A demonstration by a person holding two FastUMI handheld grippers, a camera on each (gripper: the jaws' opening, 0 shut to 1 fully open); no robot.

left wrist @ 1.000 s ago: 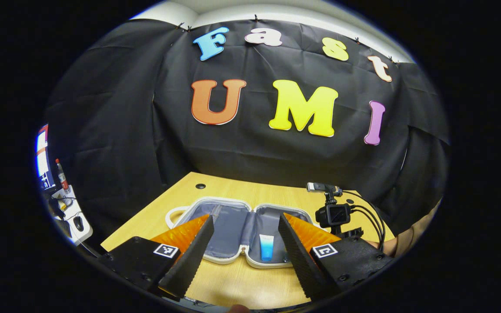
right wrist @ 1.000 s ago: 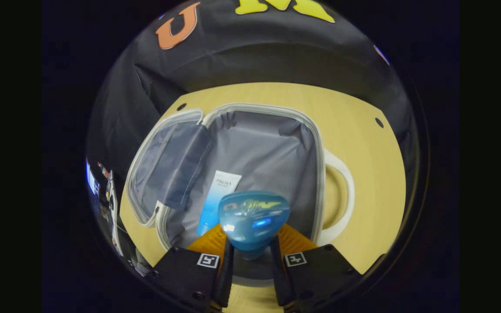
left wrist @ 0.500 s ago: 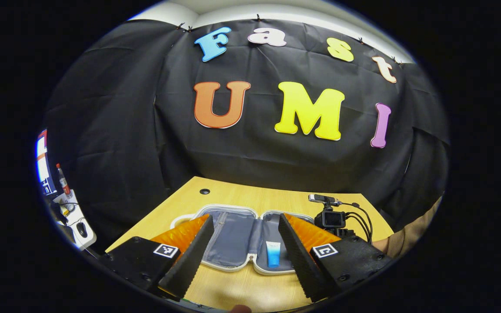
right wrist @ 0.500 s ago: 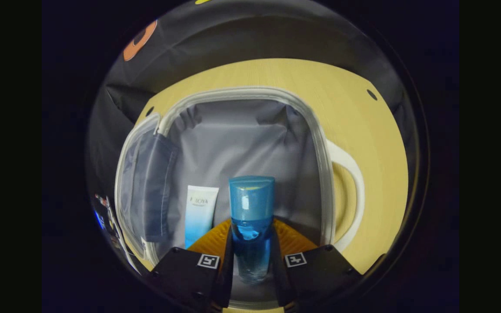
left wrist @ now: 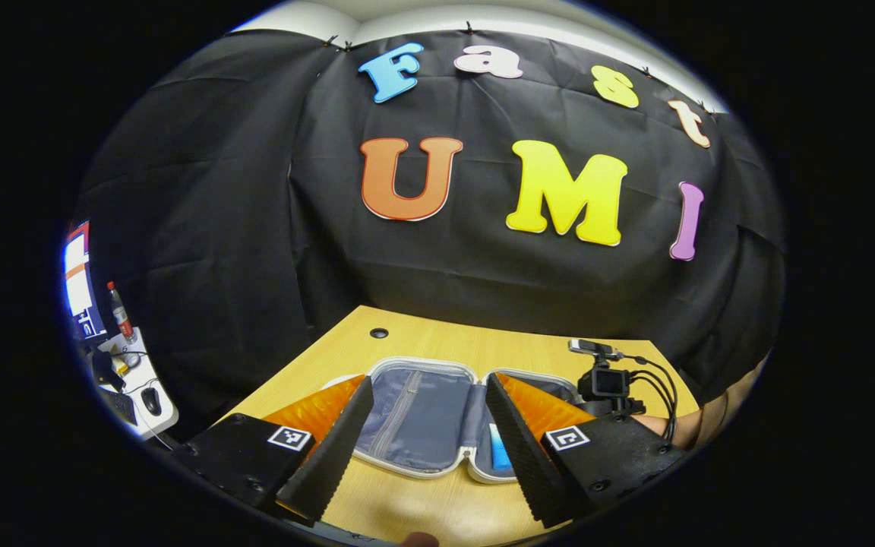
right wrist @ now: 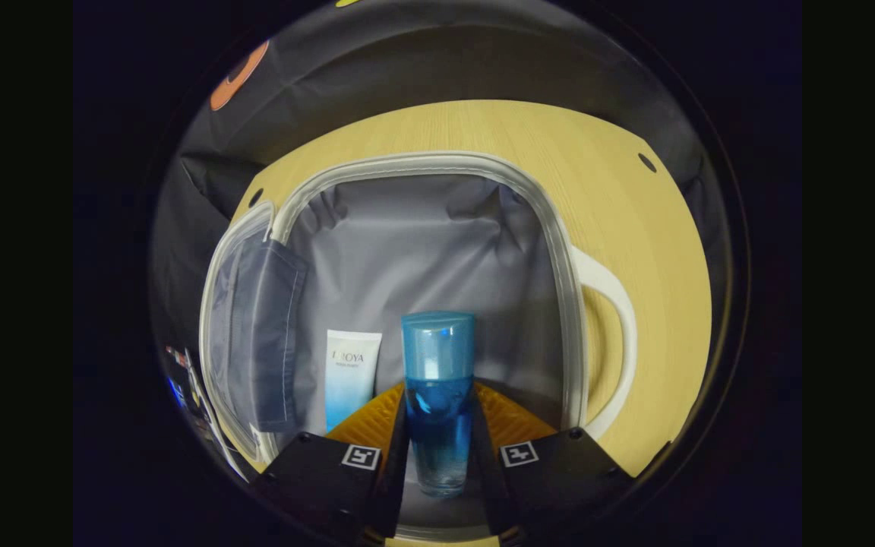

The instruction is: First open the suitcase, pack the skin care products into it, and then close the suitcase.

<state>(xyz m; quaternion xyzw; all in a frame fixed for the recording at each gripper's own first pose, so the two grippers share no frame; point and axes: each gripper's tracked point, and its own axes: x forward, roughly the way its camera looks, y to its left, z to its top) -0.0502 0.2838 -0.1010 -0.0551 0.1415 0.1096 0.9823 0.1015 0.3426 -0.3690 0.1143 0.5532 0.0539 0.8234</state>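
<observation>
**Right hand-held gripper lowers bottle into case**

Right hand-held gripper [right wrist: 437, 486] is clamped on the bottle [right wrist: 437, 380] over the open suitcase [right wrist: 422, 251] on the bench [right wrist: 635, 228], beside the tube [right wrist: 350, 372]. Packing step; next, release. Left hand-held gripper [left wrist: 426, 433] stands apart, idle.

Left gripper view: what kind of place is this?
Likely a recording booth for manipulation demos: a black cloth wall behind a wooden table, a small camera on the table, and a desk with a mouse off to the side.
</observation>
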